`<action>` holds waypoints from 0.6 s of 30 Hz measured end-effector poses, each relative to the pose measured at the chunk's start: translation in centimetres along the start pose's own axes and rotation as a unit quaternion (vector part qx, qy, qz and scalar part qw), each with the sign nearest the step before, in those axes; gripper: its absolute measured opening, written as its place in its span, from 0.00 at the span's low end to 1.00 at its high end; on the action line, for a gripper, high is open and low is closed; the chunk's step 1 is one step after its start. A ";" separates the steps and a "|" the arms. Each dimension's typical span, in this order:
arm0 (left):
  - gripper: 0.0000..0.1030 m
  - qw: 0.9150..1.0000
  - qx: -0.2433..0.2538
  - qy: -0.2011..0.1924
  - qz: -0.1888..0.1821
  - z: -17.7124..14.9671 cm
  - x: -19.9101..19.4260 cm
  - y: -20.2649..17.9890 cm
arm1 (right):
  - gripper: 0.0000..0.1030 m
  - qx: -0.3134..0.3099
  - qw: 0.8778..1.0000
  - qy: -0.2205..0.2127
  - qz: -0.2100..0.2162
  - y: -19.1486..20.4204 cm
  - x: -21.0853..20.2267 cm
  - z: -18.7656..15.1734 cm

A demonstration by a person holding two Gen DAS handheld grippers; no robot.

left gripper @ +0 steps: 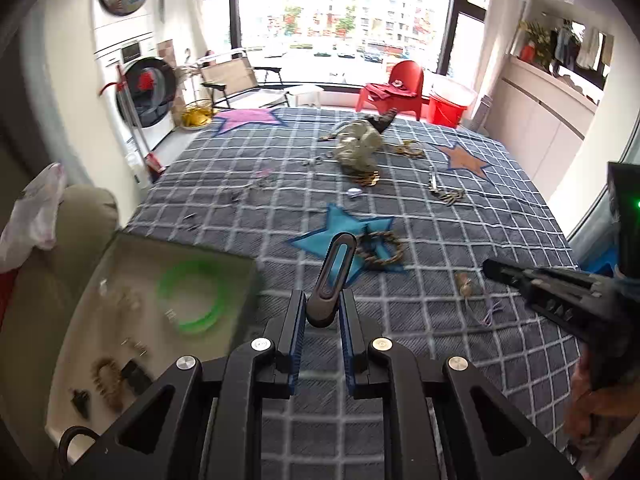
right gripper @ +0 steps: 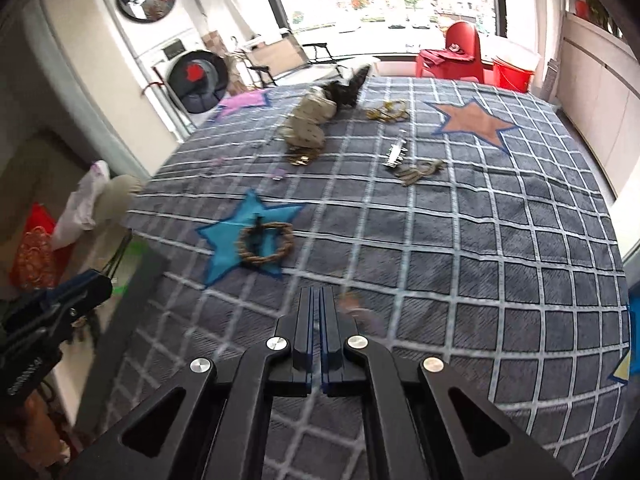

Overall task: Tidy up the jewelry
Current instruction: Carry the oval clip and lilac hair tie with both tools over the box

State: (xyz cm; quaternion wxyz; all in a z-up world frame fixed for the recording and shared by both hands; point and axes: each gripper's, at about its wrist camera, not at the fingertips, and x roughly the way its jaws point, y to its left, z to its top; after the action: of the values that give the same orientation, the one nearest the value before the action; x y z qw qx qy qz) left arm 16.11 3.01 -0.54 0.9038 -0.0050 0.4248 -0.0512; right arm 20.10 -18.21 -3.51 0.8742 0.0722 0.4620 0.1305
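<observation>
Jewelry piece, a dark oval hair clip point(left gripper: 334, 276), stands pinched in the left gripper point(left gripper: 320, 312) beside the beige open box point(left gripper: 80, 280); carry it above the box before releasing. Right gripper point(right gripper: 316, 300) is pressed together, empty.

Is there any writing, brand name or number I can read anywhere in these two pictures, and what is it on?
White lettering runs along the body of the left gripper at the lower left edge of the right wrist view: too blurred to read.
Control panels on the stacked washing machines: too small to read.
The blanket, tray and jewelry show no writing.
</observation>
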 end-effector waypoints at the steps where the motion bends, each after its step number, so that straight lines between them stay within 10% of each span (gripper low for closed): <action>1: 0.18 1.000 -0.004 -0.001 0.002 -0.4 -0.4 0.6 | 0.03 -0.007 1.000 -0.003 0.002 0.7 -0.5 -0.1; 9: 0.18 0.999 -0.035 -0.010 0.028 -3.5 -3.7 5.9 | 0.05 -0.022 0.999 0.017 -0.043 1.2 0.9 -0.8; 13: 0.18 0.998 -0.047 -0.009 0.037 -4.8 -4.4 7.6 | 0.75 -0.014 0.995 0.025 -0.097 -0.5 2.8 -1.5; 18: 0.18 0.997 -0.063 -0.008 0.042 -5.4 -4.6 8.9 | 0.78 -0.045 0.992 0.043 -0.113 -0.3 4.9 -2.5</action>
State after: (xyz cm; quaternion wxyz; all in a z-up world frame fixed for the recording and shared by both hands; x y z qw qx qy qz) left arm 9.83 12.52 -0.98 0.9063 -0.0443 0.4202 0.0142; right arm 20.70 -17.01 -8.85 0.8649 -0.0258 0.4982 0.0550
